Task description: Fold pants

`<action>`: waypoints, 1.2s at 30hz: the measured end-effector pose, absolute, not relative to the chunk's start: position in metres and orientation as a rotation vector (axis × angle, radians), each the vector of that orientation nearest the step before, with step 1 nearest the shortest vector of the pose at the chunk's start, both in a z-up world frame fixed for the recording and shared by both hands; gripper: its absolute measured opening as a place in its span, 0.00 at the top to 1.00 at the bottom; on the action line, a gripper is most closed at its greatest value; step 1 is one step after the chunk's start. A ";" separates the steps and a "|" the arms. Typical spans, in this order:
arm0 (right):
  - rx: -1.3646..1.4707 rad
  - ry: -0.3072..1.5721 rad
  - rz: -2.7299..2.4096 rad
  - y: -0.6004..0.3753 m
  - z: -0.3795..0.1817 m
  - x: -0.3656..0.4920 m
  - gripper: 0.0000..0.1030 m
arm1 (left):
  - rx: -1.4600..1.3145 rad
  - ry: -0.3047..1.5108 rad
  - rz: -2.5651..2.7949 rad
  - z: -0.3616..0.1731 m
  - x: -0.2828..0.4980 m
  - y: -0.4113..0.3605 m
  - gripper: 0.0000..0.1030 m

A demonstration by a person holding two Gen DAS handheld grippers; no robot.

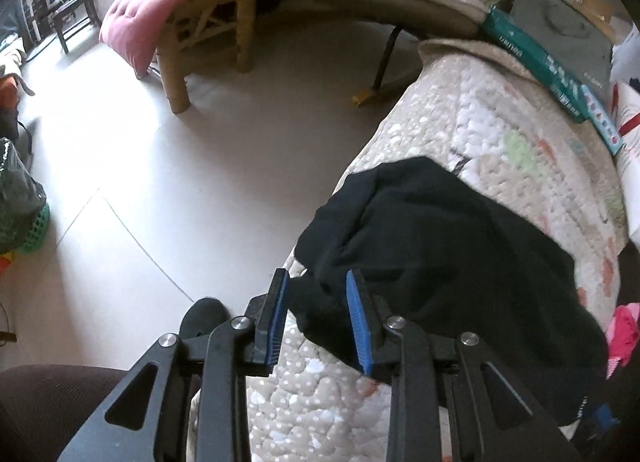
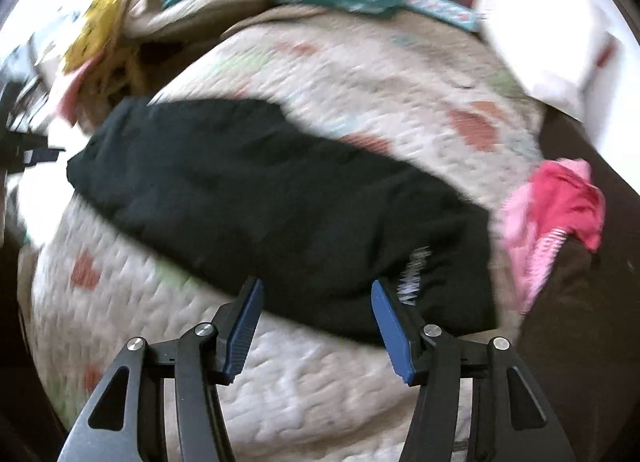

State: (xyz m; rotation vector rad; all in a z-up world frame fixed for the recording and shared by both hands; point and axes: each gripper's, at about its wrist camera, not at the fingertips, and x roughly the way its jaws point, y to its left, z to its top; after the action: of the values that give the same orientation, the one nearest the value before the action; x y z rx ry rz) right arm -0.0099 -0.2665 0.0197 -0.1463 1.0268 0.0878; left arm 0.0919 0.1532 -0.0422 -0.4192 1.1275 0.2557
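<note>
So the black pants [image 1: 448, 262] are lying bunched in a long folded bundle on the quilted bedspread [image 1: 500, 118], the one with the little orange and green prints; one end sits right at the edge of the bed, above the pale tiled floor [image 1: 180, 150]. The left claw [image 1: 318, 322] hovers over that end with its blue pads a little way apart; the cloth shows in the gap between them, but the pads aren't pinching it, so it's got hold of nothing. The right claw [image 2: 316, 326] is at the other end of the pants [image 2: 280, 198], spread noticeably wider and also empty; its view is pretty motion-blurred, so I can't say for sure how close the tips are to the fabric, though they look just off the near edge of it. There's a white mark on the pants near its right finger. A pink garment [image 2: 560, 202] is crumpled just beside the pants on the right; a teal box [image 1: 532, 58] lies at the far edge of the bed; a bamboo chair [image 1: 212, 22] with a pink cushion [image 1: 140, 26] stands across the floor.
</note>
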 end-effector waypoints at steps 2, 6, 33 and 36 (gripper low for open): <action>-0.089 0.997 0.010 -0.287 0.029 -0.007 0.41 | -0.377 1.165 0.278 -0.054 0.092 0.153 0.72; 0.015 0.964 -0.107 -0.323 0.041 0.001 0.41 | -0.384 1.258 0.320 -0.078 0.093 0.164 0.72; 0.007 1.188 0.283 -0.197 -0.038 0.210 0.84 | -0.125 1.107 0.129 -0.056 0.099 0.075 0.67; -0.017 1.200 0.284 -0.191 -0.038 0.214 0.89 | -0.138 1.115 0.150 -0.057 0.097 0.078 0.64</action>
State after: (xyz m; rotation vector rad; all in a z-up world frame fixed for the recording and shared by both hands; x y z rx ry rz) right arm 0.2141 -0.1906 -0.0381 -0.0174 1.2003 0.2845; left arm 0.0975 0.0775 -0.0573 -0.1380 1.1146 0.1496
